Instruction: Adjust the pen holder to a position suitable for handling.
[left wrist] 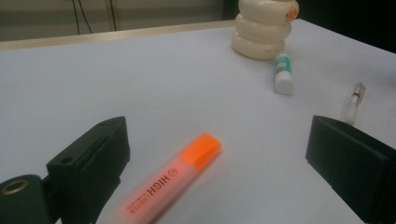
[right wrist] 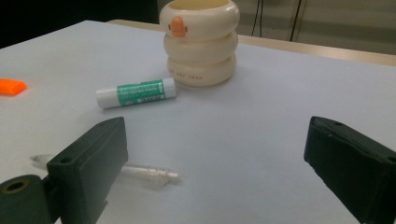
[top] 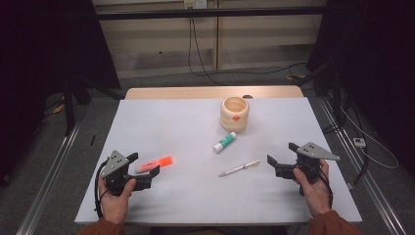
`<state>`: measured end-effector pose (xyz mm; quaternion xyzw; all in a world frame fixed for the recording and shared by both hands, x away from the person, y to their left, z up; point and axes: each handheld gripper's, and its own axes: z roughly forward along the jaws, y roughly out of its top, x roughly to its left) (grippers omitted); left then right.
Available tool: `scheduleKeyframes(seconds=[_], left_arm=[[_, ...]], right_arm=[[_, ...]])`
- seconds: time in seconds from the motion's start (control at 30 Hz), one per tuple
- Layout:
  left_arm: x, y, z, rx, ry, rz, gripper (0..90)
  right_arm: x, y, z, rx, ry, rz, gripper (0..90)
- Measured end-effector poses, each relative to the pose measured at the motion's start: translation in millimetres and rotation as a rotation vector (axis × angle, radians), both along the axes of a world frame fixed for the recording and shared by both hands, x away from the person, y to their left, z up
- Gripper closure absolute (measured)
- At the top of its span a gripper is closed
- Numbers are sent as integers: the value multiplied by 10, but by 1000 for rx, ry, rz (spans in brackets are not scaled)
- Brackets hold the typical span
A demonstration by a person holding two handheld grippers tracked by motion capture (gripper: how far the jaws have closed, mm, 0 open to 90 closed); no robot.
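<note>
- My left gripper (top: 145, 165) sits at the near left of the table, held in my left hand (top: 115, 197), which comes in from the near edge with a rust-coloured sleeve at the wrist.
- Its two black jaws stand wide apart and point right and slightly away from me.
- My right gripper (top: 281, 154) sits at the near right, held in my right hand (top: 313, 188), the same rust-coloured sleeve showing.
- Its jaws also stand wide apart, pointing left towards the table's middle.
- Each gripper carries a grey three-cornered plate on top and trails a dark cable.
</note>
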<state>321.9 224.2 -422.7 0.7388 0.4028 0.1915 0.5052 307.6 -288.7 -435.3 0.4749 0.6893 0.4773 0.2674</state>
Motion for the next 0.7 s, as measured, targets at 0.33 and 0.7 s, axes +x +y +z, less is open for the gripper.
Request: scheduleKeyframes(seconds=[0.33, 0.7], left_arm=[[-8, -17, 7, -6, -7, -15, 62], [-2, -62, 4, -9, -12, -36, 63]], right_arm=[[251, 92, 103, 3, -12, 6, 63], [519, 190, 247, 0, -27, 29, 57]])
